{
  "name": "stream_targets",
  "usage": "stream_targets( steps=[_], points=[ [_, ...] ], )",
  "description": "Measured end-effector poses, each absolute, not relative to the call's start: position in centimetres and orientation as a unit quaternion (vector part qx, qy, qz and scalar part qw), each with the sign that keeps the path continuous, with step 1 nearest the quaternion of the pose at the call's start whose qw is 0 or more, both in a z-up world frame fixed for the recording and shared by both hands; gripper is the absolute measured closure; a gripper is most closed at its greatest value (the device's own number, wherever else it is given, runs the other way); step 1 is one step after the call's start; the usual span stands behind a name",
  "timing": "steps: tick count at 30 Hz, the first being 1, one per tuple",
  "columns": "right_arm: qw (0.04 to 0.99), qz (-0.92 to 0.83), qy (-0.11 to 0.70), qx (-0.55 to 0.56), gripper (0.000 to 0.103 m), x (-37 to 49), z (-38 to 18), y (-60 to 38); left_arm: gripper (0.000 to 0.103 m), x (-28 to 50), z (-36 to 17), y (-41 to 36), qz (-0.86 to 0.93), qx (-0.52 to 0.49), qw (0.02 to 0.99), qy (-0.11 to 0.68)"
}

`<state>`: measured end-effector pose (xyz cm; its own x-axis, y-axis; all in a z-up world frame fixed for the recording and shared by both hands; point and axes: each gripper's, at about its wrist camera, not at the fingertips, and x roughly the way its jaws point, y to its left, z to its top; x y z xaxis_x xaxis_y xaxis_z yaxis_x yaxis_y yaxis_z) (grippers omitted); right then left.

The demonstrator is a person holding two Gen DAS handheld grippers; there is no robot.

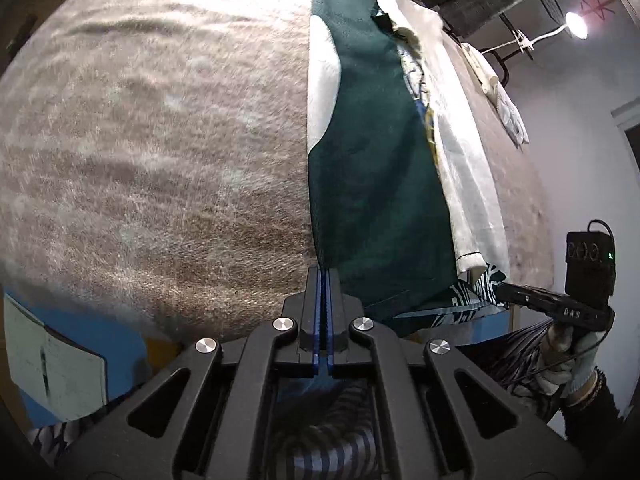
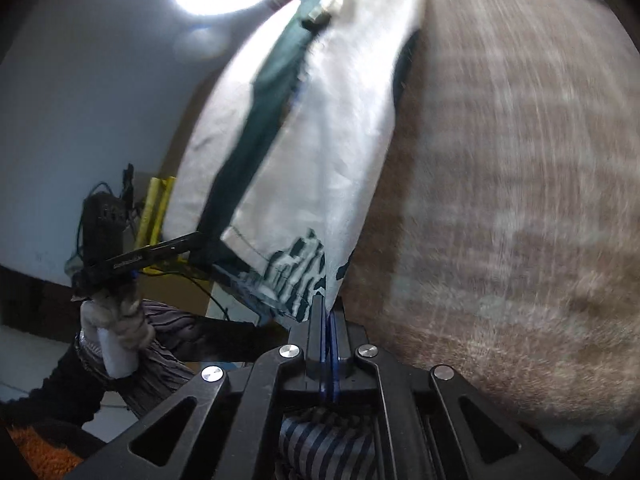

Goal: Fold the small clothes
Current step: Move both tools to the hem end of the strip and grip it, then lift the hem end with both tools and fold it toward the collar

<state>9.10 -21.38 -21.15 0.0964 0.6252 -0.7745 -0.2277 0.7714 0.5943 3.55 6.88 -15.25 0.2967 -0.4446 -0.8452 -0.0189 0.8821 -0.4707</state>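
While both tongs pinch the near hem corners, the left gripper and right gripper hold the dark-green-and-white small garment, its length running away across the beige woven table cover.

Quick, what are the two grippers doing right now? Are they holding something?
Left gripper: closed, pinching the near corner of the green and white garment.
Right gripper: closed, pinching the other near corner of the same garment.
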Motion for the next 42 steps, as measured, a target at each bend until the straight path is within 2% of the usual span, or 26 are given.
stream_targets(
  steps=[10, 20, 27, 42],
  points=[
    [0.721, 0.309, 0.579, 0.221, 0.103, 10.8, -18.9, -23.7, 0.103, 5.6, -12.3, 6.4, -0.149, -0.217, 0.792, 0.551],
    [0.747, 0.305, 0.54, 0.241, 0.103, 15.9, -15.4, -24.8, 0.103, 12.7, -8.1, 6.8, -0.139, -0.211, 0.825, 0.505],
    [0.761, 0.291, 0.521, 0.254, 0.103, 21.6, -14.3, -25.2, 0.103, 18.7, -8.6, 6.5, -0.121, -0.2, 0.834, 0.5],
    [0.747, 0.25, 0.55, 0.277, 0.103, 29.6, -18.8, -25.1, 0.103, 25.1, -13.2, 7.2, -0.093, -0.22, 0.816, 0.526]
  ],
)
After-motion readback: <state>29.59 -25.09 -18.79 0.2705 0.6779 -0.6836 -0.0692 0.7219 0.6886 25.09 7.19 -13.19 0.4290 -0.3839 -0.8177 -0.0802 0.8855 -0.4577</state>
